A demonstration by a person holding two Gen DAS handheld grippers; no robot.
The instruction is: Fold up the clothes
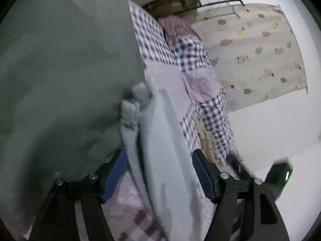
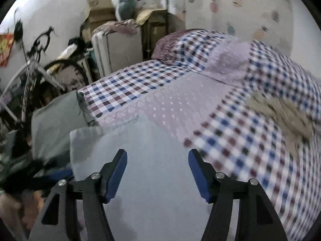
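A pale grey-blue garment [image 1: 160,140] runs in bunched folds between the wide-apart blue pads of my left gripper [image 1: 160,172], which is open and not clamping it. A large grey-green cloth [image 1: 60,70] fills the left of that view. In the right wrist view the same pale garment [image 2: 152,140] lies flat on the bed. My right gripper [image 2: 158,170] hovers open just above it, nothing between its fingers. The grey-green cloth [image 2: 54,118] sits at the bed's left edge. Both views are blurred by motion.
The bed carries a checked and pink dotted quilt [image 2: 200,100] with a pillow [image 2: 168,46] at its head. A beige knitted item [image 2: 280,110] lies on the right. A bicycle [image 2: 40,70], cartons [image 2: 100,10] and a radiator stand left of the bed. A pineapple-print sheet [image 1: 256,50] hangs on the wall.
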